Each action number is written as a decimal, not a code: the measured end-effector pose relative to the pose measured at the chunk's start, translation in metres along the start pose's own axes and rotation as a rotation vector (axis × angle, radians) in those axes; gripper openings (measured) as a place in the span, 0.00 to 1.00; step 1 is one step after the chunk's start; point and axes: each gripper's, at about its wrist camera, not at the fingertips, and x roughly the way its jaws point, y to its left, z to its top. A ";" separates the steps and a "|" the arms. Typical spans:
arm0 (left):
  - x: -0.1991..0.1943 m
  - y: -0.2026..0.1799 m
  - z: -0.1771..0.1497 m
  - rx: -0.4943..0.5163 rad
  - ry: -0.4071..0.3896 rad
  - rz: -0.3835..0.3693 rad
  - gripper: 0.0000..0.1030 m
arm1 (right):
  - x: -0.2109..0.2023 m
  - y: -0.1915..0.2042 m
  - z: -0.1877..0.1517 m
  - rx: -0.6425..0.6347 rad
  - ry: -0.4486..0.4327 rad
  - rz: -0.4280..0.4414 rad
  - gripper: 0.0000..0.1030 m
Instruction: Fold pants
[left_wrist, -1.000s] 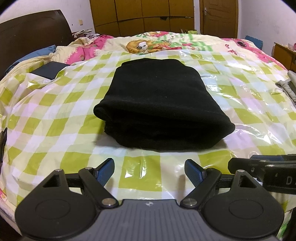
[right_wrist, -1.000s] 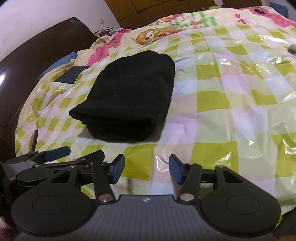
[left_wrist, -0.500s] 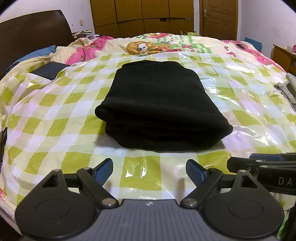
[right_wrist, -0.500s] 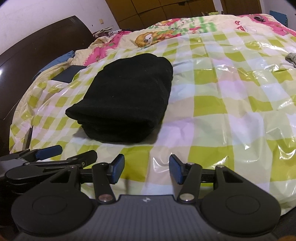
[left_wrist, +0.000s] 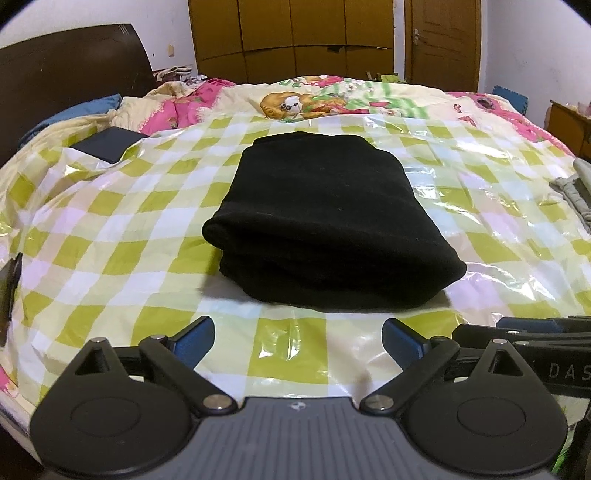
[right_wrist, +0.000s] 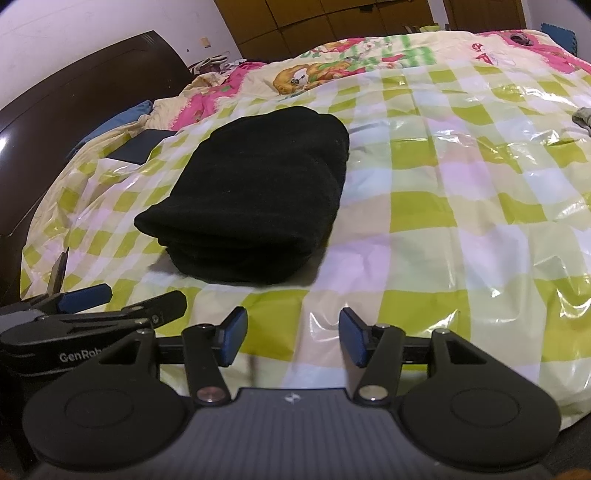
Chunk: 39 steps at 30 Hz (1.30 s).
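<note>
The black pants (left_wrist: 325, 221) lie folded into a thick rectangular stack on the checked plastic sheet (left_wrist: 122, 206) over the bed; the right wrist view shows the stack (right_wrist: 255, 206) to the left of centre. My left gripper (left_wrist: 298, 341) hovers in front of the stack's near edge, its jaws opening wide with nothing between them. My right gripper (right_wrist: 293, 341) is to the right of it, open, empty, clear of the pants. Each gripper appears at the edge of the other's view.
A dark flat box (left_wrist: 109, 146) lies at the far left near the brown headboard (left_wrist: 66, 77). Grey clothing (left_wrist: 572, 192) sits at the bed's right edge. A cartoon-print quilt (left_wrist: 314, 99) covers the far side, with wooden wardrobes (left_wrist: 291, 37) behind.
The left gripper's jaws have spread a little wider. Both hands stay in place and the pants have not moved.
</note>
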 end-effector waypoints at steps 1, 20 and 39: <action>-0.001 0.000 0.000 0.000 -0.001 0.007 1.00 | 0.000 0.001 0.000 0.000 0.000 0.001 0.55; -0.002 -0.003 -0.002 0.028 0.015 0.030 1.00 | -0.004 0.004 -0.001 -0.011 -0.009 0.004 0.59; -0.002 0.000 -0.003 0.012 0.005 0.037 1.00 | -0.009 0.023 0.010 -0.101 -0.043 -0.183 0.62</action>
